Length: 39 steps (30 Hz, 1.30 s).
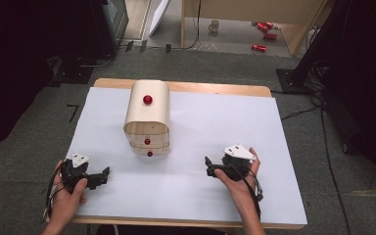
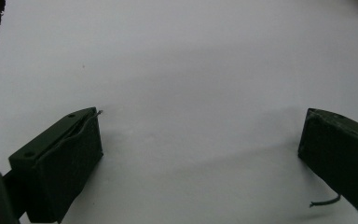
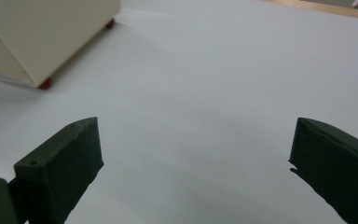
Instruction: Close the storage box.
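Note:
A small cream drawer cabinet (image 1: 147, 120) with a rounded top stands at the middle-left of the white-covered table (image 1: 215, 127). It has a red knob (image 1: 148, 100) on top and two red drawer knobs (image 1: 147, 141) on its front. My left gripper (image 1: 103, 175) rests near the front left, open, jaws pointing right, with bare white sheet between them (image 2: 200, 140). My right gripper (image 1: 208, 167) rests at the front right, open, jaws pointing left. In the right gripper view the cabinet's corner (image 3: 42, 32) and a red foot (image 3: 45, 84) lie beyond the open gripper (image 3: 196, 144).
The table's wooden edge (image 1: 210, 88) shows at the back. On the floor beyond are a mug (image 1: 214, 25), several red cans (image 1: 264, 34) and a wooden frame (image 1: 254, 10). Dark equipment and cables (image 1: 318, 73) stand at both sides.

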### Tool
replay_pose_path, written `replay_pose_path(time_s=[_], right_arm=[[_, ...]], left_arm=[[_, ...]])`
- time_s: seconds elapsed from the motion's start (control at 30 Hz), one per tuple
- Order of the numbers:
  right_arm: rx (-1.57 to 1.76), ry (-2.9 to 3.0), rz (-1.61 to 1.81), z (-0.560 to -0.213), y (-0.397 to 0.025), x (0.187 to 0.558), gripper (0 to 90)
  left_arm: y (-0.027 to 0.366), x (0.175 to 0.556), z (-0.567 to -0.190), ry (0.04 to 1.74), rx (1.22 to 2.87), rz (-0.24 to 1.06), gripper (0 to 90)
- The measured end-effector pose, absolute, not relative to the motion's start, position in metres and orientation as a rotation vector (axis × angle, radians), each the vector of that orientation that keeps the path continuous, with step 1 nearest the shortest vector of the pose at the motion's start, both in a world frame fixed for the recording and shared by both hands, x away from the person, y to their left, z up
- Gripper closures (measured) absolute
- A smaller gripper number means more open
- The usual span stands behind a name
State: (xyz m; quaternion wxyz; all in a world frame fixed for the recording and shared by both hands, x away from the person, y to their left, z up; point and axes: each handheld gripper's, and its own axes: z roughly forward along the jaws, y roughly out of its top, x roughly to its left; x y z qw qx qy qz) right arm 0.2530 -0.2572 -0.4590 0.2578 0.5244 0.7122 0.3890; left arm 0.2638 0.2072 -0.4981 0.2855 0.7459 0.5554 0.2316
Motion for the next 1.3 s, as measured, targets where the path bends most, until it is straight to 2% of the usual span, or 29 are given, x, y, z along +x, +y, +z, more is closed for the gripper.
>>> replay_pose_path(time_s=[0.37,0.8,1.3], right_arm=[[1.565,1.841,0.972,-0.474,-0.328,0.231,2.2],[1.693,1.764,0.899,-0.487,-0.389,0.208,2.2],[1.733,1.766,0.749,-0.503,-0.409,0.203,1.8]], left_arm=[[0.207,0.264,-0.498,1.484,1.995,0.62,0.0],[0.207,0.264,-0.498,1.485,1.994,0.621,0.0],[0.207,0.264,-0.498,1.485,1.995,0.621,0.0]])
